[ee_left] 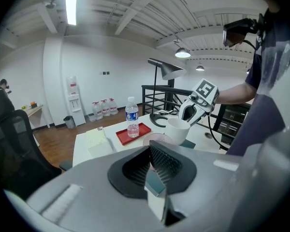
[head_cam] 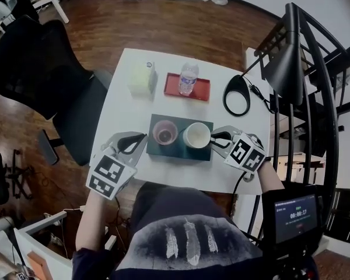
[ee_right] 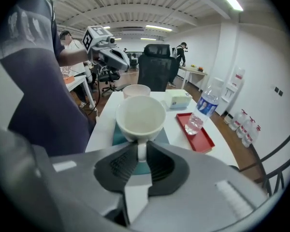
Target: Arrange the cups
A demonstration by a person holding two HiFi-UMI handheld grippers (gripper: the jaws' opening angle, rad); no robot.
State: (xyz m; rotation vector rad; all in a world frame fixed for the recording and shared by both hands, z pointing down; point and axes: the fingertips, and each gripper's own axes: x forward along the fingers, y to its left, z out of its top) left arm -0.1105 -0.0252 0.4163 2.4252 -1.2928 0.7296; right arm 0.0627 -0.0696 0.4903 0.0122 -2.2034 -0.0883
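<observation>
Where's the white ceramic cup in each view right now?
Head view: white ceramic cup just right of centre, over the dark green tray.
Left gripper view: cup right of centre, beyond the shut jaws.
Right gripper view: cup dead centre, its handle clamped in the jaws.
Shared landmark: clear plastic water bottle, in all three views.

Bare tabletop [head_cam: 119,118] left of teal mat [head_cam: 184,152] and cups [head_cam: 164,133]; bottle [head_cam: 188,77], red tray [head_cam: 203,89], perhaps tissue box [head_cam: 142,79] beyond.

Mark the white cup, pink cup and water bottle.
white cup [head_cam: 196,135]: head view, inside of the bowl.
pink cup [head_cam: 164,133]: head view, inside bottom.
water bottle [head_cam: 188,79]: head view, body below the cap.
</observation>
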